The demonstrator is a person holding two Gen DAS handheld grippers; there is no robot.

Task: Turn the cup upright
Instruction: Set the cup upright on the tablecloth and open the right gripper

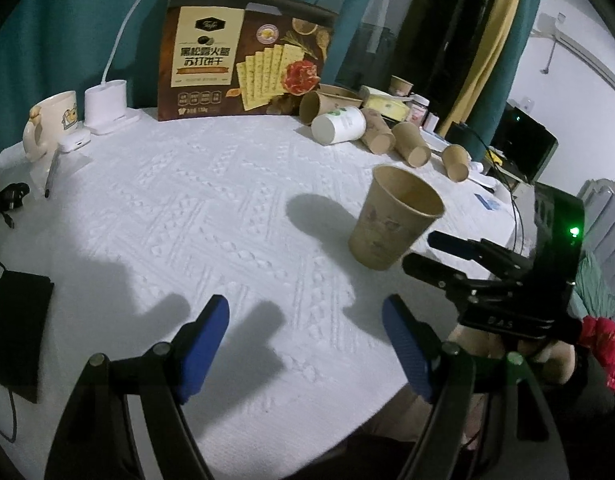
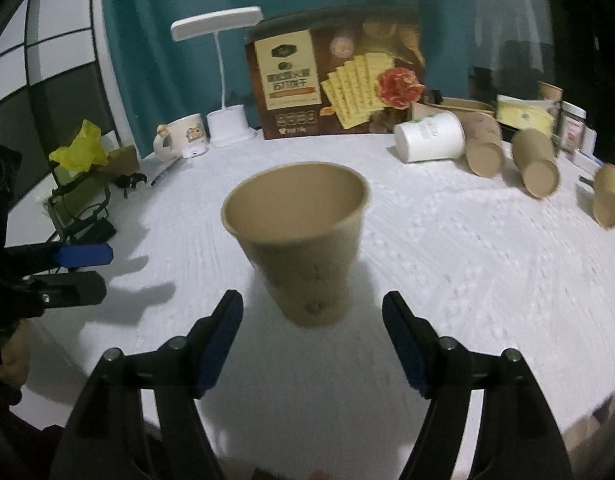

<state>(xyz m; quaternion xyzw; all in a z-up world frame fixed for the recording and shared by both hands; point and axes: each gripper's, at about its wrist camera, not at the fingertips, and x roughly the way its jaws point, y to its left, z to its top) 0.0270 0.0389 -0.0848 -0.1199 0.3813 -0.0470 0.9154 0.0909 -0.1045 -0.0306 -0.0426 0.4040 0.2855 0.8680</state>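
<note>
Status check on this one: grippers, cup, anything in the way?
Left gripper open, empty. Right gripper open, clear of brown paper cup. Cup upright on white tablecloth, mouth up. Nothing near it; spare cups lie toppled at the back.

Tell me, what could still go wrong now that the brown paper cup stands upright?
The brown paper cup stands mouth up, close ahead of the open right gripper, so a forward nudge from a blue finger pad could tip it. It looks empty and light. The left gripper, open nearby, could also brush it.
</note>
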